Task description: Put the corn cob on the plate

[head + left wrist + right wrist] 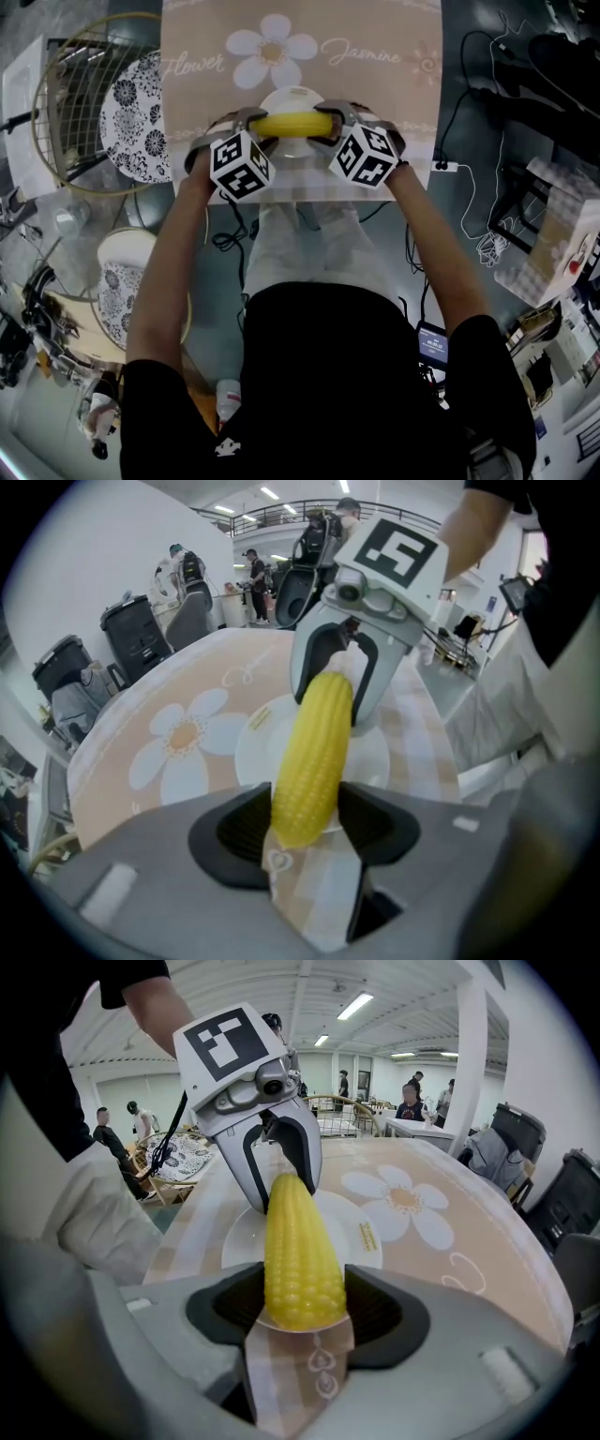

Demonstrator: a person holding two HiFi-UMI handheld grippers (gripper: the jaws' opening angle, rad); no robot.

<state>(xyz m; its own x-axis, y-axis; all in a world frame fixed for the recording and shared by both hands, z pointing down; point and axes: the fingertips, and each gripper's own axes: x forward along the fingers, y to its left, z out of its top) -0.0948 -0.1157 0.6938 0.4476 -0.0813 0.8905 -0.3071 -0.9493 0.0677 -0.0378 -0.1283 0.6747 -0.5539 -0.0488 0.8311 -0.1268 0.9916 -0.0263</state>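
Observation:
A yellow corn cob [291, 124] hangs level just above a small white plate [292, 97] on the beige flower tablecloth [375, 75]. My left gripper [257, 127] is shut on the cob's left end and my right gripper [328, 126] is shut on its right end. In the left gripper view the corn cob [312, 752] runs from my left gripper [305, 825] to the right gripper [339, 688], over the plate [255, 754]. The right gripper view mirrors this: the corn cob [298, 1251] sits in my right gripper [302, 1309] and reaches the left gripper [277, 1168] above the plate [242, 1239].
A wire rack [66, 112] with a black-patterned plate [139, 117] stands left of the table. A patterned bowl [120, 281] sits lower left. Cables and a power strip [448, 167] lie on the floor at right. People stand far off in the room.

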